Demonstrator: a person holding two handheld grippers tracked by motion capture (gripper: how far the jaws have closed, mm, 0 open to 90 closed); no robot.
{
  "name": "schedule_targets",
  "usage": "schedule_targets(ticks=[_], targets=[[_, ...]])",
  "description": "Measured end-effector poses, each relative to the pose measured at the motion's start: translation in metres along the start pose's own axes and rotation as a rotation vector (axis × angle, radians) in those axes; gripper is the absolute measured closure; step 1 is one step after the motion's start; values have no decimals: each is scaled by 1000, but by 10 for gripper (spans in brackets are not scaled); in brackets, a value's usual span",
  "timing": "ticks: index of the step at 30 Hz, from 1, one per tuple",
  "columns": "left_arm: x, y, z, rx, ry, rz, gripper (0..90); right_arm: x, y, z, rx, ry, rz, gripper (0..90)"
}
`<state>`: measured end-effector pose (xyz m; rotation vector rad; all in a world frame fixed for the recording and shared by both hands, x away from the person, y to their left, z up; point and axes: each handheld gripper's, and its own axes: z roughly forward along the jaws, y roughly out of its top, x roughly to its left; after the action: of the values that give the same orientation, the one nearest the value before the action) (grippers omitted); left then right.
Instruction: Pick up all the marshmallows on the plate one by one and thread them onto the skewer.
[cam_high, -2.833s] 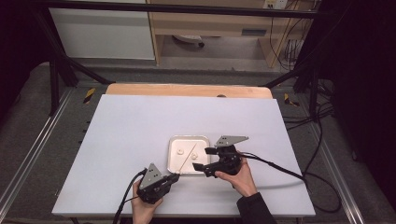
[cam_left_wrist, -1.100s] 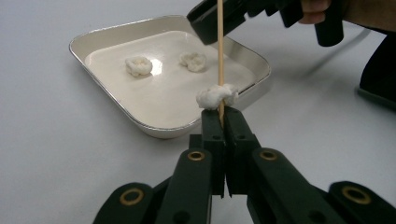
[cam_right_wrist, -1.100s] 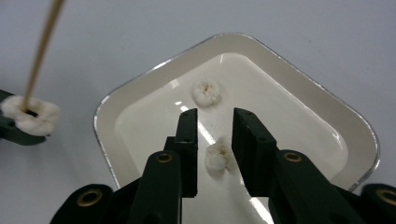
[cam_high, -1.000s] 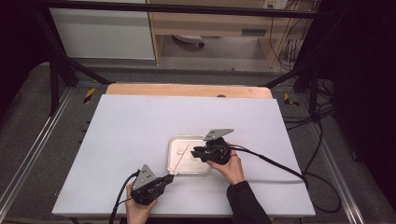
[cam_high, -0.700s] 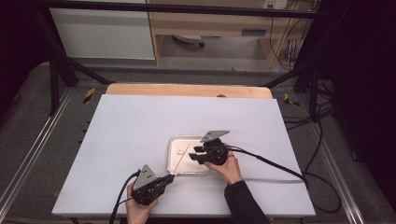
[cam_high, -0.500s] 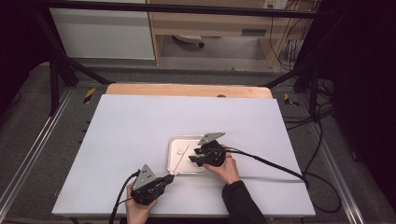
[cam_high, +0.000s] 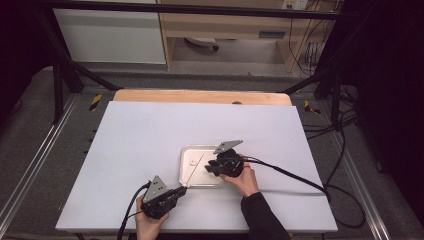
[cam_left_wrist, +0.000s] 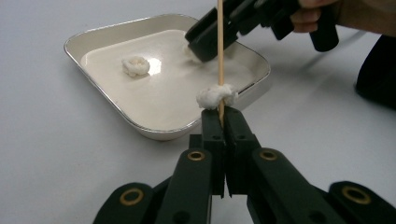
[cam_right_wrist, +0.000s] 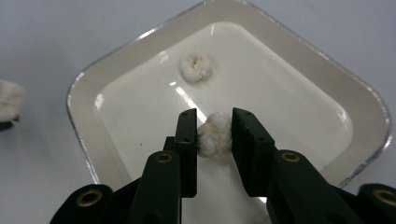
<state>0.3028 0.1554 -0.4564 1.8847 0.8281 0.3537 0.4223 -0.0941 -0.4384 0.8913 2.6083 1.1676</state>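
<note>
- Clamping 1 white puff (cam_right_wrist: 214, 134) in the tray (cam_right_wrist: 107, 70), the right gripper (cam_right_wrist: 214, 140) sits at 2 o'clock from the skewer (cam_left_wrist: 220, 42).
- Left gripper (cam_left_wrist: 223, 122) pinches that upright skewer, 1 puff (cam_left_wrist: 214, 96) threaded.

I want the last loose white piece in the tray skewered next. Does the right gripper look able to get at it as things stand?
Probably not yet: the right gripper is shut on another white piece. The loose piece lies uncovered just ahead in the tray.
</note>
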Motion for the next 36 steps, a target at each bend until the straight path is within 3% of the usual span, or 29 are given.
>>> schedule_targets(ticks=[5, 13, 18, 23, 36], targets=[[-1, -1, -1, -9, 0, 5, 882, 1, 10, -27, -94, 44, 49, 735], [-3, -1, -1, -13, 3, 17, 881, -5, 5, -54, -198, 130, 173, 740], [-4, -1, -1, -15, 2, 25, 882, -6, 7, -70, -282, 172, 199, 741], [-5, -1, -1, -18, 5, 34, 882, -3, 12, -82, -377, 251, 238, 744], [-8, -1, -1, -29, -1, 45, 882, 3, 16, -78, -403, 311, 250, 744]])
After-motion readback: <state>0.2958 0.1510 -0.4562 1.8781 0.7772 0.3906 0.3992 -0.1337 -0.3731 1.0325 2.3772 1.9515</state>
